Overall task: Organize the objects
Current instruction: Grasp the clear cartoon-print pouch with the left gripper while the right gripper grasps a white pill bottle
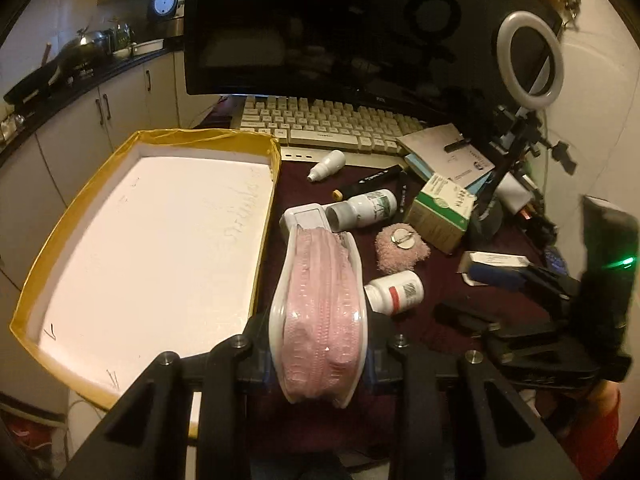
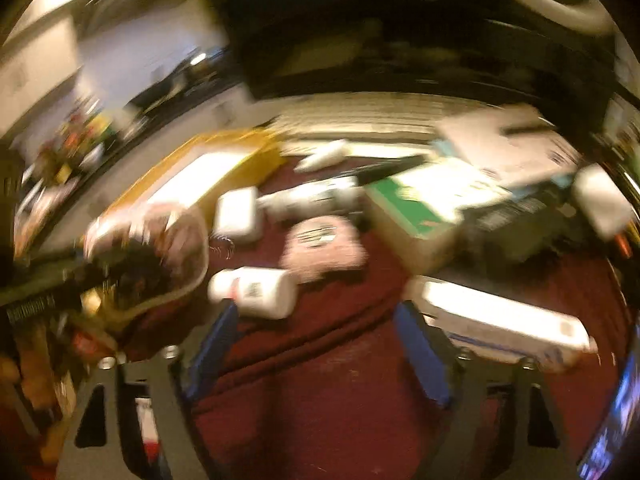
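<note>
My left gripper (image 1: pixel 320 344) is shut on a clear pouch with pink lining (image 1: pixel 318 312), held above the dark red cloth just right of the yellow-edged white tray (image 1: pixel 264 184). On the cloth lie a white pill bottle with a red label (image 1: pixel 396 292), a second white bottle (image 1: pixel 364 208), a pink fuzzy puff (image 1: pixel 400 250), a white flat case (image 1: pixel 306 218) and a green-and-white box (image 1: pixel 440 210). The right wrist view is blurred. My right gripper (image 2: pixel 316 344) is open and empty above the cloth, the red-label bottle (image 2: pixel 256 290) just ahead of its left finger.
A keyboard (image 1: pixel 320 122) and a dark monitor (image 1: pixel 340 28) stand at the back. A ring light on a stand (image 1: pixel 530 60), papers (image 1: pixel 444 152), black markers (image 1: pixel 372 182) and a long white box (image 2: pixel 500 318) crowd the right side. Kitchen cabinets (image 1: pixel 80 128) lie to the left.
</note>
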